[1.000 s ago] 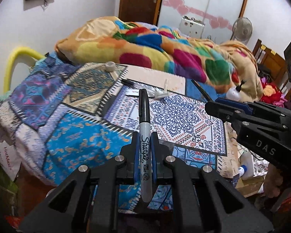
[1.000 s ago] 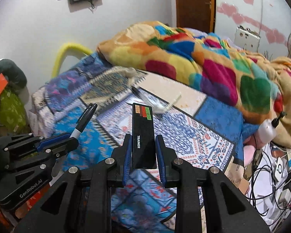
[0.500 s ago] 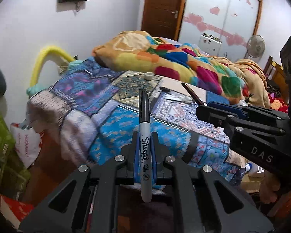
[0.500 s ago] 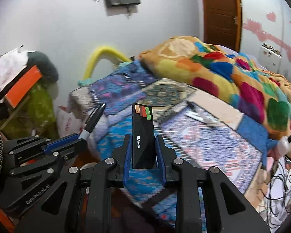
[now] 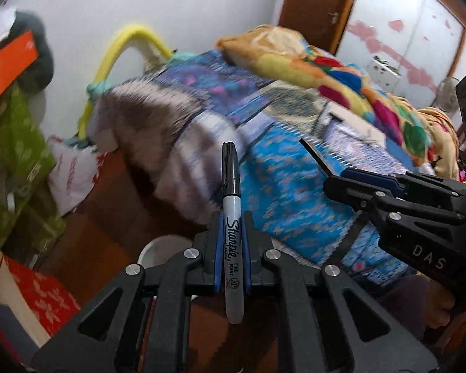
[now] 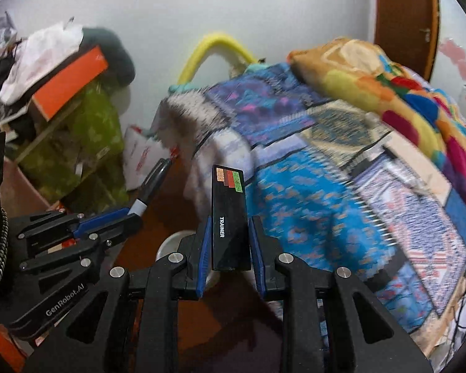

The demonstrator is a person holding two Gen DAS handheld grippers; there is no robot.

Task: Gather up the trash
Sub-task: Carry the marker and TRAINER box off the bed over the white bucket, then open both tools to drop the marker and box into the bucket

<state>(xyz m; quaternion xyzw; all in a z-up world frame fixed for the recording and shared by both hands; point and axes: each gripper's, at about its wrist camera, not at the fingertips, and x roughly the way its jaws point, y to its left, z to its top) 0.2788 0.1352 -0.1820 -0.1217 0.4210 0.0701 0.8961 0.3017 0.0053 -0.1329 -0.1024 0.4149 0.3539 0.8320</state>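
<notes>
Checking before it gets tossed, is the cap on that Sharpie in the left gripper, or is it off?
On. The Sharpie marker stands clamped in the left gripper, and its black cap with a pocket clip covers the upper end; no tip shows.

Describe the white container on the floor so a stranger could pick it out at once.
Start at the bed with the blue patterned cover and follow its near corner down to the brown floor. The white container sits there, partly hidden behind the left gripper, which is shut on a Sharpie marker. It is the only plain white round-rimmed thing down there; the white bag nearby is crumpled with red print.
</notes>
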